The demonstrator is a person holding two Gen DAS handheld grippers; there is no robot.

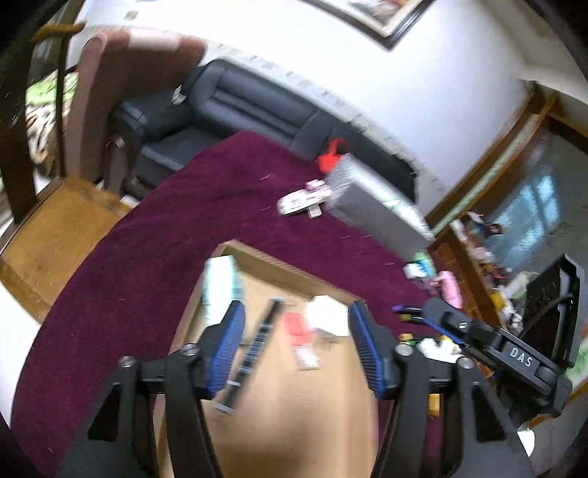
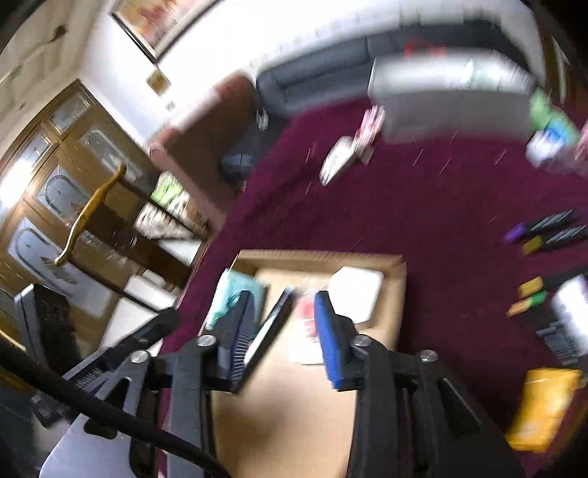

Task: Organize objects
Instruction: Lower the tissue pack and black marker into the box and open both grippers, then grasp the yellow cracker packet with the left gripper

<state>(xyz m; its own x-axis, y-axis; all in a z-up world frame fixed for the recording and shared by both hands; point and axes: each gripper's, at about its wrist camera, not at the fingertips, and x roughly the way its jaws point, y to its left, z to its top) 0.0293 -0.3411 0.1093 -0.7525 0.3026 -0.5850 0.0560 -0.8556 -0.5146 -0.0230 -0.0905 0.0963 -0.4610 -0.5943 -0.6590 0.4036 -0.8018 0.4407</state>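
Both sets of jaws stand partly parted and hold nothing: the left gripper (image 1: 296, 343) and the right gripper (image 2: 283, 336) hang side by side over the open cardboard box (image 1: 294, 274), with a dark slim marker (image 1: 257, 342) lying loose on the box floor between the pads and not pinched by them. Beside it in the box lie a teal packet (image 1: 220, 283), a white packet (image 1: 327, 316) and something small and red (image 1: 297, 327), too blurred to name.

My guess is that an item has just gone into the box and the next pick is due. To do that well, each gripper should clear the box walls before swinging out, then approach the next thing with the pads square to its long sides.

More markers (image 2: 544, 229) wait on the maroon rug (image 2: 404, 206) to the right, apart from the box, near a yellow packet (image 2: 544, 408). Farther off sit a white card (image 1: 297, 202), a grey bin (image 1: 371, 206) and a pink thing (image 1: 450, 288). A dark sofa (image 1: 235, 99) lines the white wall, with a framed picture (image 1: 382, 16) above, a wooden chair (image 1: 47, 228) to one side and wooden doors (image 2: 55, 176) behind.
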